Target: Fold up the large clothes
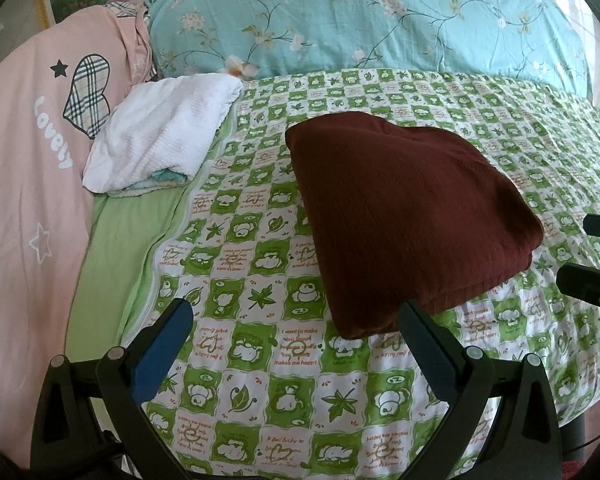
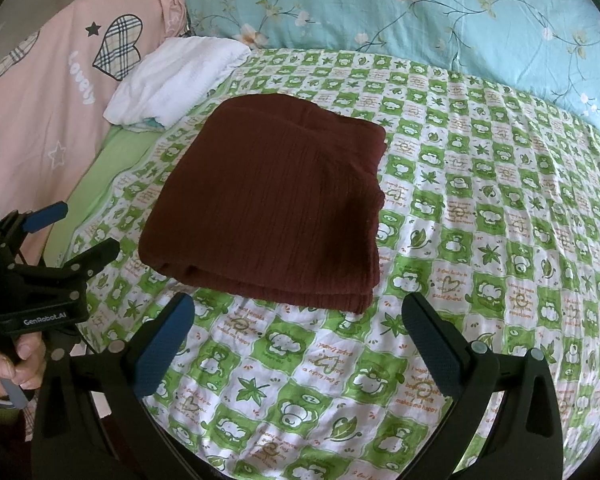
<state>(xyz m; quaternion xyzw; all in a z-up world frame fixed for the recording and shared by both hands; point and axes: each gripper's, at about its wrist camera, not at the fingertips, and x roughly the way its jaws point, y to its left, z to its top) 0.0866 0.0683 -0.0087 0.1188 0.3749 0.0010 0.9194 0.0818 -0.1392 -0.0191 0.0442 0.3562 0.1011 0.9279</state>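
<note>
A dark maroon ribbed garment (image 1: 404,208) lies folded into a neat thick rectangle on the green-and-white patterned bed sheet (image 1: 268,264). It also shows in the right wrist view (image 2: 272,200). My left gripper (image 1: 296,312) is open and empty, just in front of the garment's near left corner. My right gripper (image 2: 296,312) is open and empty, just in front of the garment's near edge. The left gripper also shows at the left edge of the right wrist view (image 2: 80,232), held by a hand. The right gripper's fingertips (image 1: 592,280) show at the right edge of the left wrist view.
A folded white towel (image 1: 160,132) lies at the sheet's far left. A pink quilt (image 1: 24,168) with plaid hearts lies along the left. A large teal floral pillow (image 1: 364,16) spans the head of the bed. The sheet (image 2: 480,240) stretches right of the garment.
</note>
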